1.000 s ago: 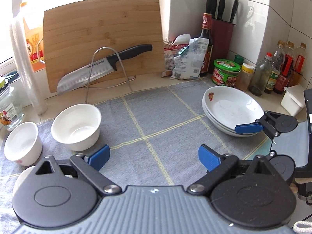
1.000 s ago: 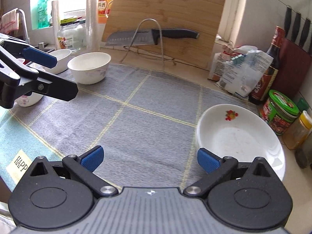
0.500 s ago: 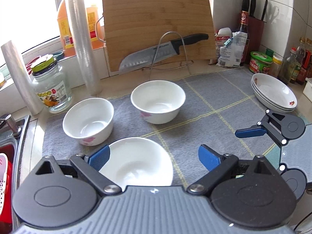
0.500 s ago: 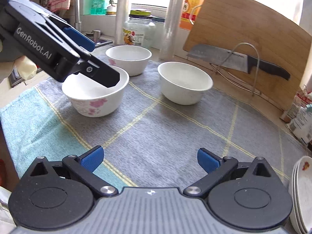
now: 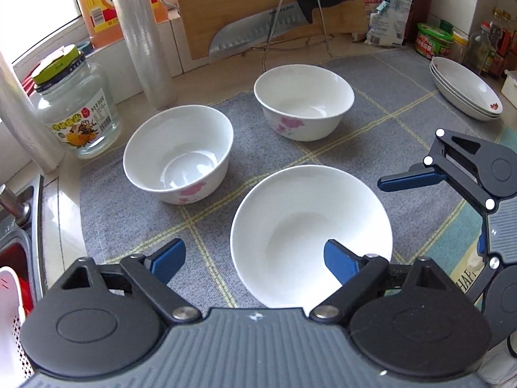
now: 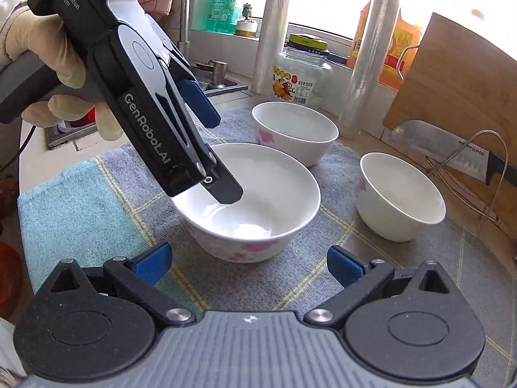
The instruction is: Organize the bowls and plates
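Observation:
Three white bowls with pink flowers stand on a grey mat (image 5: 381, 103). The near bowl (image 5: 300, 223) lies under my left gripper (image 5: 255, 260), which is open, one finger over the bowl's inside and the other outside its left rim. In the right wrist view that bowl (image 6: 258, 200) has the left gripper (image 6: 223, 158) tilted over it. The middle bowl (image 5: 177, 155) and far bowl (image 5: 303, 103) stand apart. A stack of white plates (image 5: 465, 87) sits at the far right. My right gripper (image 6: 247, 265) is open and empty, just short of the near bowl.
A glass jar (image 5: 74, 110), plastic wrap rolls (image 5: 142, 35) and an oil bottle (image 5: 93, 3) stand behind the mat. A cutting board (image 5: 258, 0) and a knife on a wire rack (image 5: 274, 22) stand at the back. Condiment jars (image 5: 433, 38) crowd the right. A sink (image 5: 13, 226) lies left.
Both grippers have swung left, from the plate stack to the bowls. My left gripper has come down over the near bowl. My right gripper has closed in on the same bowl.

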`<state>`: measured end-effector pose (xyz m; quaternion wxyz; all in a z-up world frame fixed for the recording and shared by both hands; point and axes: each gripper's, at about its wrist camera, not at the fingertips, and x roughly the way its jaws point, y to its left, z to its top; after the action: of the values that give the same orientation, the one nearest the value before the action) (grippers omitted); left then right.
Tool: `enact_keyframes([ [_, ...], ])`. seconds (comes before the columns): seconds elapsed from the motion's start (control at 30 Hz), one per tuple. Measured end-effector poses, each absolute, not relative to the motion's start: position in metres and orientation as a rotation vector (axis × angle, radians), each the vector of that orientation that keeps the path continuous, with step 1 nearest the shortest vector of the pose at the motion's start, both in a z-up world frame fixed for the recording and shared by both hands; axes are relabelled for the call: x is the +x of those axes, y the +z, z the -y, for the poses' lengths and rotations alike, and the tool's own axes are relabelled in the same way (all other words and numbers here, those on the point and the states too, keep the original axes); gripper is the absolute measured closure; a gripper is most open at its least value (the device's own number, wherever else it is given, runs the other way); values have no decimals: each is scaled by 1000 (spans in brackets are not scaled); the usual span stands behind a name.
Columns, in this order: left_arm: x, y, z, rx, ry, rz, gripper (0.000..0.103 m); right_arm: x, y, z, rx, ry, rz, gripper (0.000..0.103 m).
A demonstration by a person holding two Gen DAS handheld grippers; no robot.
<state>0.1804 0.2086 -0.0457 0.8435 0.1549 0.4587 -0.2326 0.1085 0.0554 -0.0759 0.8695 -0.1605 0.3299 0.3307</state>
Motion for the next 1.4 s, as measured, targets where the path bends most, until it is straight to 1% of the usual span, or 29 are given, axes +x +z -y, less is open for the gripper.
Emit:
enact_keyframes([
  [0.1,188,-52,-210,308,-526,-1010,21,114,-77,-60,-329,684,-694,0],
  [0.13,190,-53,-210,304,-531,-1018,26,116,-77,-61,-329,682,-691,0],
  [0.17,193,-54,-211,305,-540,-1027,28,116,-78,-62,-330,680,-691,0],
  [0.3,197,-52,-209,303,-581,-1039,28,118,-80,-65,-327,679,-694,0],
  [0.33,198,-52,-208,300,-592,-1043,30,118,-80,-65,-324,682,-696,0],
  [0.37,199,-51,-207,298,-604,-1049,35,118,-81,-66,-325,682,-697,0],
  [0.4,199,-51,-206,296,-614,-1059,36,118,-81,-66,-327,682,-695,1],
  [0.47,200,-51,-204,299,-625,-1070,41,117,-81,-67,-331,682,-693,4],
  [0.53,202,-50,-203,300,-635,-1082,44,117,-81,-69,-331,682,-697,9],
  [0.6,202,-50,-202,298,-640,-1087,44,117,-81,-69,-329,676,-693,11],
  [0.87,205,-49,-201,307,-647,-1099,44,115,-76,-68,-326,677,-678,11],
  [0.97,207,-49,-201,305,-651,-1102,44,117,-76,-68,-320,674,-681,15],
  [1.4,203,-46,-195,329,-661,-1104,44,113,-71,-66,-343,665,-694,16],
])
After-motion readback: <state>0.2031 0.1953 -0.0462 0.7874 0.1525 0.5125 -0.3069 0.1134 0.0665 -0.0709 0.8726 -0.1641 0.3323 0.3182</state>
